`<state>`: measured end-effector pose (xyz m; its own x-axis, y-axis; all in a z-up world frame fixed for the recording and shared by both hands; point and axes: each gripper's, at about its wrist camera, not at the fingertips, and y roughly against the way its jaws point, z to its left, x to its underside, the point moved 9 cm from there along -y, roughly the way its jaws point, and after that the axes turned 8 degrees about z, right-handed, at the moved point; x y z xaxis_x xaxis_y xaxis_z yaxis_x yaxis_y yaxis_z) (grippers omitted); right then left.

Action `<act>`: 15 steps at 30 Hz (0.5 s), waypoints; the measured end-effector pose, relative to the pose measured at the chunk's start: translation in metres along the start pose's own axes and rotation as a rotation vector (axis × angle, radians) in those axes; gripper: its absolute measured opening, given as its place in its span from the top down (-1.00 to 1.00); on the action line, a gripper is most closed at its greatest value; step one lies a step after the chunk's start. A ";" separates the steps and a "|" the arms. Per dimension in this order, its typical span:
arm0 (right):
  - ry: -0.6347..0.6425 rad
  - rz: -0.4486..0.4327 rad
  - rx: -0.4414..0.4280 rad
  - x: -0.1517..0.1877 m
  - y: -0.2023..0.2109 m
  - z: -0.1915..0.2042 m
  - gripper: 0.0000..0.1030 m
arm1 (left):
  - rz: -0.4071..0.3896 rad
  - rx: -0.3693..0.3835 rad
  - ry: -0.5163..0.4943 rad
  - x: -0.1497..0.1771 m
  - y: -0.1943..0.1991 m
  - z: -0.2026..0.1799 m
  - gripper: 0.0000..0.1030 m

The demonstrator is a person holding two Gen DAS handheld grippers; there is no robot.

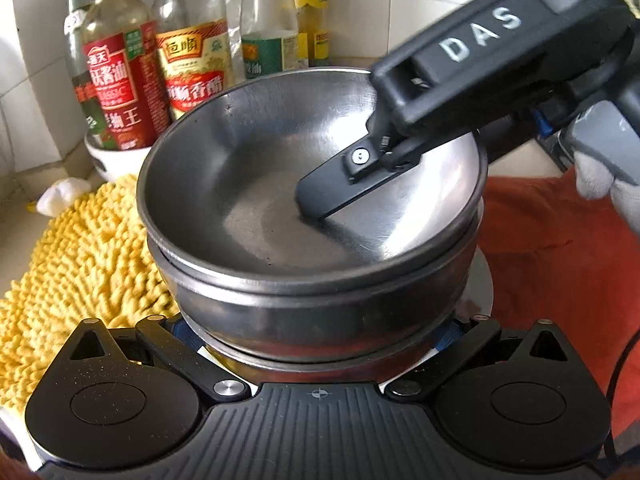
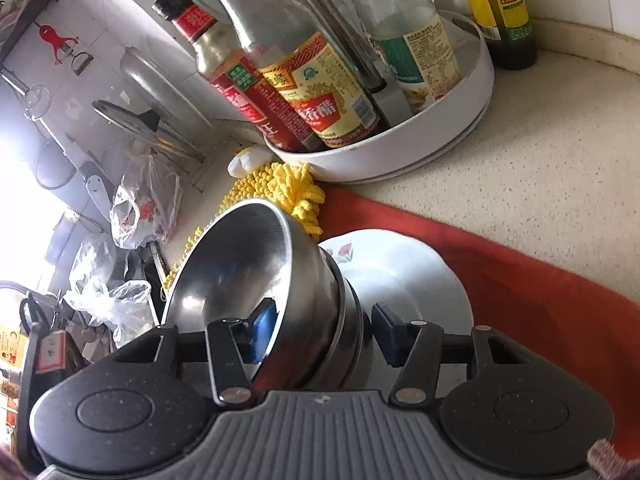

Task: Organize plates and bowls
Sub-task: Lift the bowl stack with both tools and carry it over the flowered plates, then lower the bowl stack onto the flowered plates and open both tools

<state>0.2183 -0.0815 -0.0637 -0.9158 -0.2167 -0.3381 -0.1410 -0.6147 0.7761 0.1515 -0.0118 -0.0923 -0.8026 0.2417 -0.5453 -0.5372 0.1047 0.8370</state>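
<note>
Two steel bowls are nested: the top bowl (image 1: pixel 256 184) sits in the lower bowl (image 1: pixel 280 312), which stands on a white flowered plate (image 2: pixel 404 276). My right gripper (image 2: pixel 324 330) straddles the bowls' rim (image 2: pixel 304 280), one blue pad (image 2: pixel 266 320) inside the top bowl and one outside, with a gap to the outer wall. Its inner finger (image 1: pixel 340 184) shows in the left wrist view. My left gripper (image 1: pixel 316 332) is wide open around the base of the stack; its fingertips are hidden behind the bowls.
A yellow chenille mat (image 1: pixel 80 264) lies to the left and an orange cloth (image 2: pixel 540 292) under the plate. A white tray (image 2: pixel 400 152) of sauce bottles (image 1: pixel 128 80) stands behind. Plastic bags (image 2: pixel 140 208) and pot lids lie farther along the counter.
</note>
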 end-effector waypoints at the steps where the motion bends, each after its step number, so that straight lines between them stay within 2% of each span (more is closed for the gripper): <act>1: 0.022 -0.003 0.004 0.001 0.000 0.003 0.14 | 0.008 0.000 0.003 0.003 0.001 0.002 -1.00; 6: 0.098 0.003 0.045 0.008 0.000 0.015 0.29 | 0.013 -0.034 -0.019 0.012 0.011 0.002 -1.00; 8: 0.106 0.003 0.050 0.012 0.002 0.014 0.32 | -0.023 -0.025 -0.026 0.010 0.011 -0.002 -1.00; 12: 0.107 -0.033 0.120 0.009 0.011 0.003 0.33 | -0.065 -0.021 -0.022 -0.001 0.003 -0.013 -1.00; 15: 0.120 -0.058 0.148 0.007 0.016 -0.001 0.36 | -0.016 -0.023 -0.012 -0.004 -0.001 -0.010 -1.00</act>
<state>0.2098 -0.0941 -0.0543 -0.8543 -0.2783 -0.4390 -0.2543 -0.5129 0.8199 0.1528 -0.0224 -0.0910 -0.7908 0.2514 -0.5580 -0.5558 0.0869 0.8268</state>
